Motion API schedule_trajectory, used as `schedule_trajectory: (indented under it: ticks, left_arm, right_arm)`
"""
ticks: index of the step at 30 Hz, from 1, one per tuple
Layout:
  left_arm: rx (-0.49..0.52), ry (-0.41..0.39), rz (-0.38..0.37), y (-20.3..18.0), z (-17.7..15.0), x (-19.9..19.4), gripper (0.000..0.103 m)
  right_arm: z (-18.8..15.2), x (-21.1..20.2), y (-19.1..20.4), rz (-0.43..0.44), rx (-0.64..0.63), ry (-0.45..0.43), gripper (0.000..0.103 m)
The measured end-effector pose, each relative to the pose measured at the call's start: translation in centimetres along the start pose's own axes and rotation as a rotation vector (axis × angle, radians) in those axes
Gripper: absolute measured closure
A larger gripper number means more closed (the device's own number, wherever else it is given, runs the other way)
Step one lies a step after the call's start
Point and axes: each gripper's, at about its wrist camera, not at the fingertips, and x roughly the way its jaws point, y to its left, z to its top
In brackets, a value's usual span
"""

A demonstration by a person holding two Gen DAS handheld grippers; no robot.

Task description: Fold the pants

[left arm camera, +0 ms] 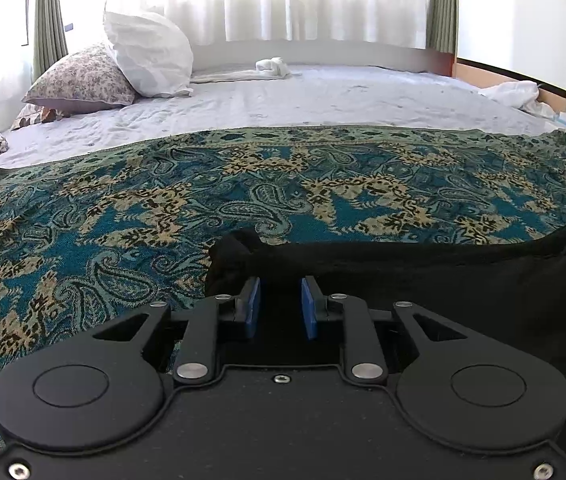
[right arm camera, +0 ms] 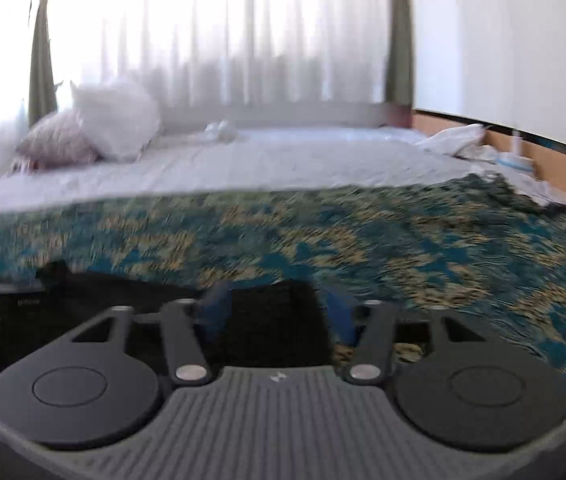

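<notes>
The black pants [left arm camera: 423,276] lie on a teal and gold paisley bedspread [left arm camera: 123,208]. In the left wrist view my left gripper [left arm camera: 281,306] has its blue pads [left arm camera: 253,304] a small gap apart over the pants' left end, with black cloth between them. In the blurred right wrist view the pants [right arm camera: 271,320] lie low and left, and my right gripper [right arm camera: 279,312] has its blue pads [right arm camera: 215,312] wide apart around the pants' right end, not closed on it.
Beyond the bedspread is a white sheet [left arm camera: 303,100] with a white pillow [left arm camera: 147,56], a floral pillow [left arm camera: 79,80] and a small white cloth [left arm camera: 273,68]. Crumpled white fabric [left arm camera: 515,94] lies by the wooden bed frame at the right. Curtains hang behind.
</notes>
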Motion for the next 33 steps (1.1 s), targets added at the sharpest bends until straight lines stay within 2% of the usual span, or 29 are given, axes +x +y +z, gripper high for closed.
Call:
schedule_trajectory:
  ticks: [3,5,7,9,12,18,22,26,28,29,31,32,33]
  left_arm:
    - [-0.012,0.001,0.003,0.3,-0.1,0.4,0.08]
    - [-0.024,0.001,0.0,0.6,-0.2,0.5,0.08]
    - [-0.039,-0.001,-0.011,0.9,-0.3,0.6,0.08]
    - [-0.044,-0.001,-0.015,1.0,-0.4,0.7,0.08]
    - [-0.038,-0.001,-0.01,0.9,-0.4,0.8,0.08]
    - [-0.045,-0.003,-0.015,1.0,-0.5,0.9,0.08]
    - [-0.04,-0.003,-0.011,0.9,-0.5,0.9,0.08]
    - [-0.029,-0.003,-0.001,0.7,-0.5,0.8,0.08]
    - [-0.026,0.001,0.006,0.5,-0.4,0.7,0.08]
    - [-0.023,0.005,0.01,0.4,-0.2,0.6,0.079]
    - [-0.013,0.016,0.021,0.1,0.1,0.0,0.069]
    - [-0.01,0.021,0.02,0.0,0.3,-0.4,0.059]
    - [-0.012,0.023,0.01,-0.2,0.4,-1.1,0.054]
  right_arm:
    - [-0.5,2.9,2.0,0.018,-0.073,0.067,0.068]
    - [-1.3,4.1,2.8,-0.002,-0.111,0.078,0.068]
    - [-2.0,5.2,3.2,-0.05,-0.153,0.076,0.064]
    - [-2.6,5.9,2.8,-0.096,-0.169,0.078,0.053]
    - [-3.0,6.2,1.7,-0.096,-0.115,0.076,0.045]
    - [-3.2,6.6,-0.1,-0.076,-0.015,0.097,0.04]
    - [-3.4,6.7,-0.2,-0.082,-0.007,0.099,0.037]
    - [-3.4,6.8,-0.4,-0.096,0.01,0.105,0.03]
    - [-3.3,6.7,-1.1,-0.073,0.052,0.106,0.029]
    - [-3.2,6.6,-1.6,-0.053,0.085,0.109,0.028]
    - [-2.9,5.8,-2.5,-0.032,0.145,0.11,0.026]
    - [-2.9,5.2,-2.7,-0.029,0.156,0.099,0.025]
    - [-3.0,4.4,-2.7,-0.027,0.155,0.081,0.024]
